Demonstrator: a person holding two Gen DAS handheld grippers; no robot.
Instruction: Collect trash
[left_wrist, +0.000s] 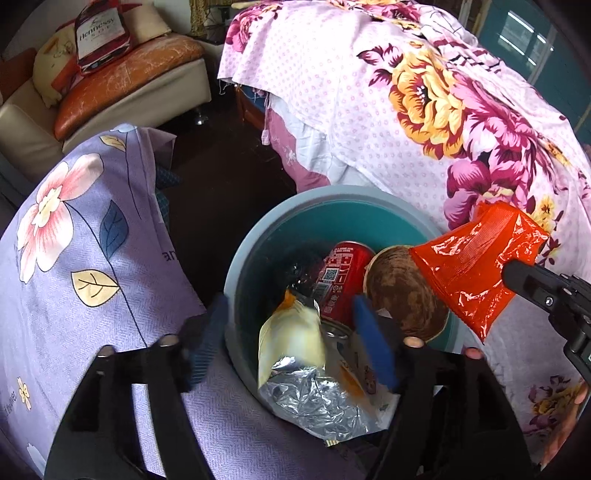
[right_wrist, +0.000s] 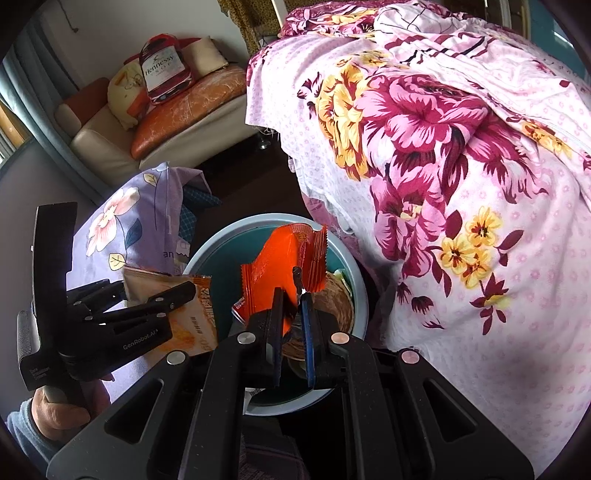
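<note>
A teal bin (left_wrist: 258, 236) stands on the dark floor, holding a red can (left_wrist: 340, 280) and a brown round husk (left_wrist: 402, 295). My left gripper (left_wrist: 290, 301) hangs over the bin's near rim, open, its blue pads wide apart. A yellow and silver snack bag (left_wrist: 295, 350) lies loose between them, with a gap on its left side. In the right wrist view the same bag (right_wrist: 188, 317) shows behind the left gripper (right_wrist: 155, 286). My right gripper (right_wrist: 291, 306) is shut on an orange wrapper (right_wrist: 284, 258) above the bin (right_wrist: 207, 251). The wrapper (left_wrist: 472, 266) also hangs at the bin's right.
A pink floral sheet (left_wrist: 406, 110) drapes the bed to the right of the bin. A purple floral cloth (left_wrist: 74, 240) covers something on the left. A sofa (left_wrist: 129, 85) with cushions stands at the back. A hand (right_wrist: 55, 410) grips the left tool's handle.
</note>
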